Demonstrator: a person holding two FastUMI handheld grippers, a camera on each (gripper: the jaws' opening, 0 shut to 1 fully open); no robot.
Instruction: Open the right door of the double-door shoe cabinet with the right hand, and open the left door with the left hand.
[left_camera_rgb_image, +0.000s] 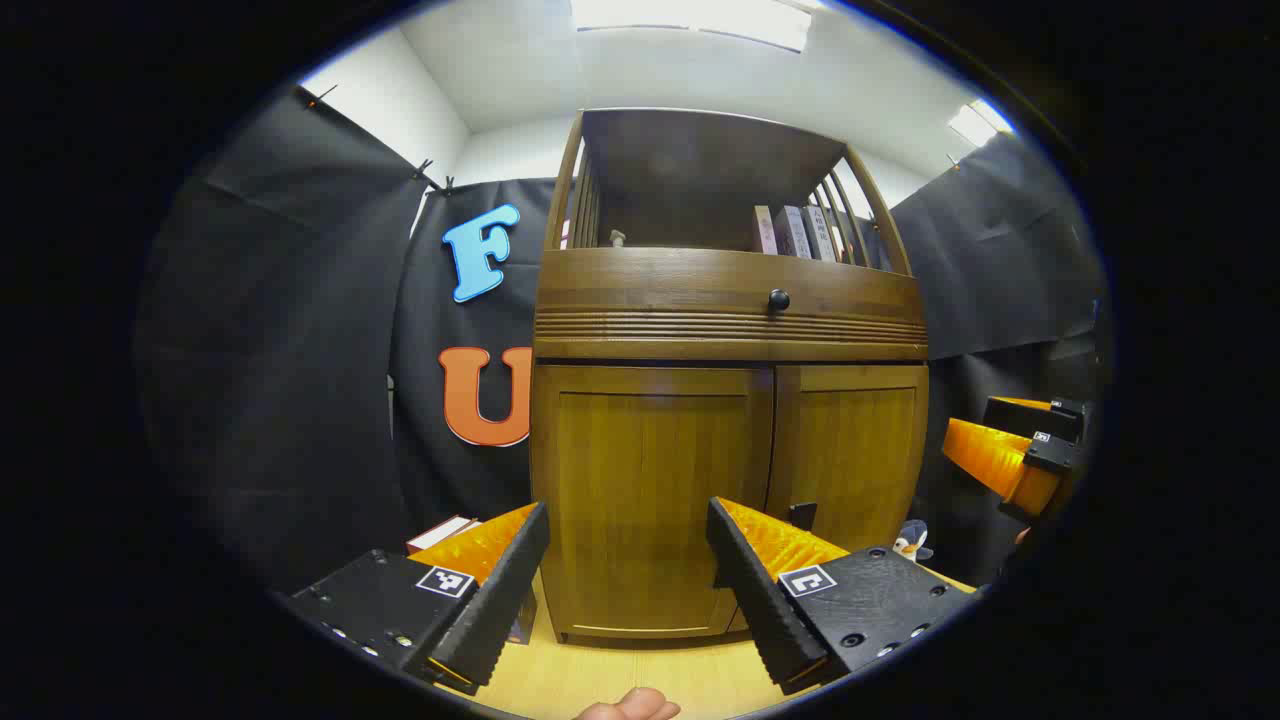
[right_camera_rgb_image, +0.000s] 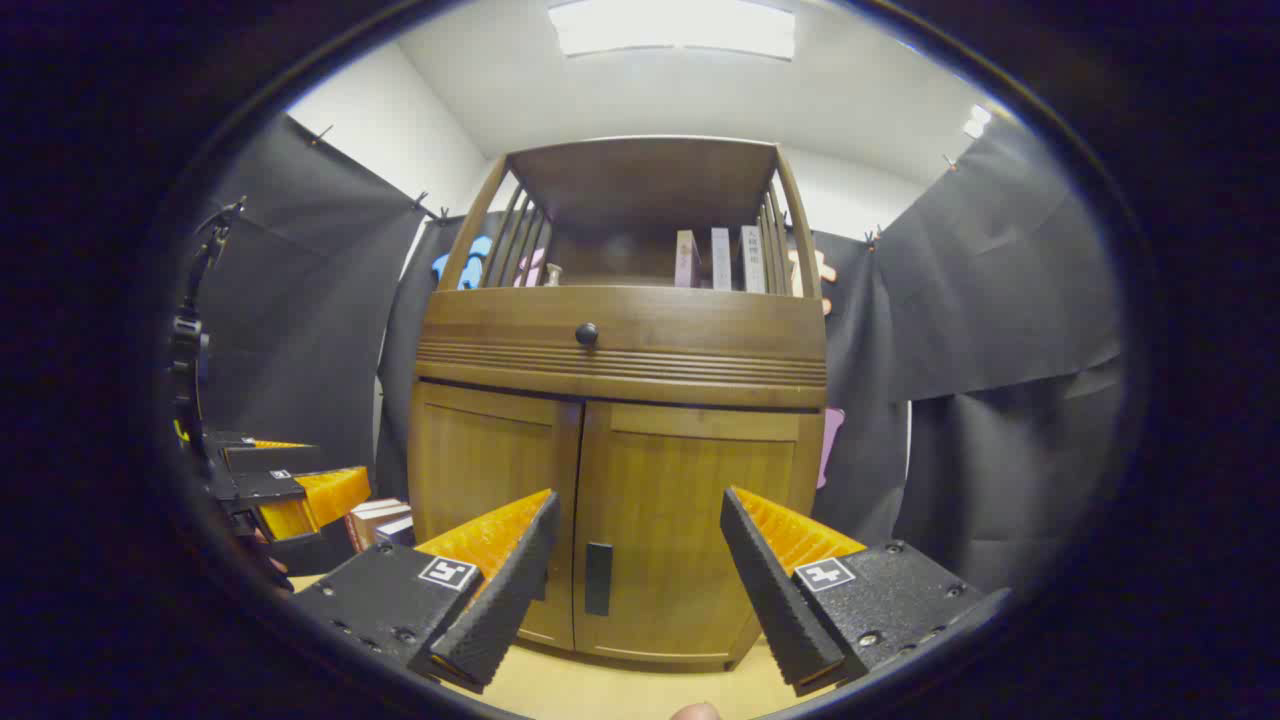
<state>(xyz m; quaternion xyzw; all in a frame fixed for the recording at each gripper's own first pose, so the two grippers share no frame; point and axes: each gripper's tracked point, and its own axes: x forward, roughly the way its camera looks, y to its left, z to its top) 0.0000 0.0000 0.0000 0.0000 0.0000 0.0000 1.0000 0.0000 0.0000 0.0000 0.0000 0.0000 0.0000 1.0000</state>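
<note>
Cabinet (right_camera_rgb_image: 620, 400) doors sit shut just ahead of both spread, empty tongs — bring your right gripper (right_camera_rgb_image: 635, 535) onto the dark handle (right_camera_rgb_image: 598, 578) between its fingers, then close squarely and pull.

Hidden behind the left tool (left_camera_rgb_image: 628, 555) in the left gripper view: the lower corners of the shoe cabinet's left door (left_camera_rgb_image: 650, 490), and most of the dark handle (left_camera_rgb_image: 802, 515) on the right door (left_camera_rgb_image: 850, 455). Cut off at the frame's bottom edge below the cabinet: a fingertip (left_camera_rgb_image: 630, 706). Partly covered right of the cabinet base: a small plush toy (left_camera_rgb_image: 910, 541), too small to identify. Beside the cabinet's right side, clipped by the edge: the right tool (left_camera_rgb_image: 1010, 450), jaw gap unreadable. Books (left_camera_rgb_image: 795, 232) on the cabinet's open shelf: spines too small to read.
</note>
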